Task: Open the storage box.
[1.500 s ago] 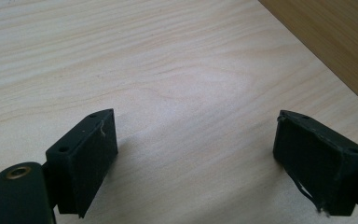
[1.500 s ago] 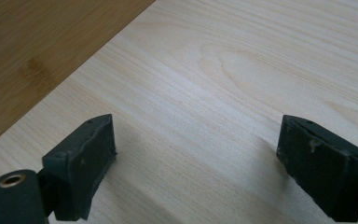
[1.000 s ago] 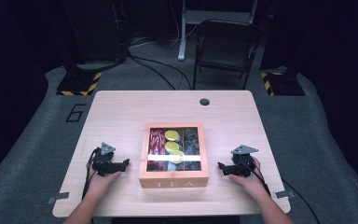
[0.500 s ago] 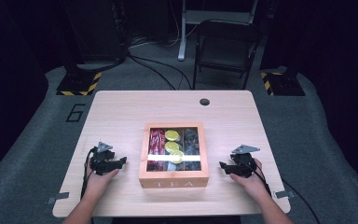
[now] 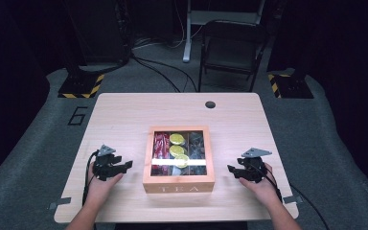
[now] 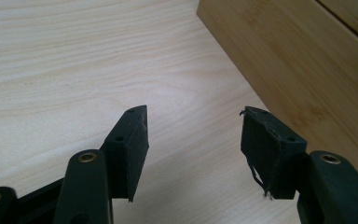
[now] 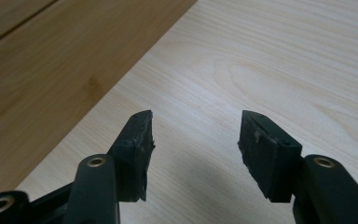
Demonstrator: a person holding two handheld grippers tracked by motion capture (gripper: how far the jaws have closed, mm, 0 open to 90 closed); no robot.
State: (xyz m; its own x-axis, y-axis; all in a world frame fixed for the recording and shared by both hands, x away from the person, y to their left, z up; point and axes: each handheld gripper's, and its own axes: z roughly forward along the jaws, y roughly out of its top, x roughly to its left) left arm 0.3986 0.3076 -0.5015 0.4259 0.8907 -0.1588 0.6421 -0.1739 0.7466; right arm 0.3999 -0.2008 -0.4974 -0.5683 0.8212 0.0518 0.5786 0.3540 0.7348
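A wooden tea box [image 5: 178,182] with a clear lid stands mid-table; red, yellow and dark tea packets show inside. My left gripper [image 5: 127,165] rests on the table left of the box and points at its side. In the left gripper view the left gripper [image 6: 194,112] is open over bare wood, with the box wall [image 6: 298,60] just beyond. To the right of the box my right gripper [image 5: 231,168] mirrors it; the right gripper view has the right gripper [image 7: 196,114] open, with the box [image 7: 51,70] at left. Both pairs of jaws have just been closing, nothing between them.
The light wooden table [image 5: 124,115] has a dark cable hole [image 5: 210,104] near its far edge. Behind it stand a folding chair [image 5: 230,48] and yellow-black striped stand bases [image 5: 81,86]. A "6" mark [image 5: 78,115] lies on the grey floor at left.
Both grippers' jaws stand narrower than a second ago. The hands have stayed where they were beside the box.
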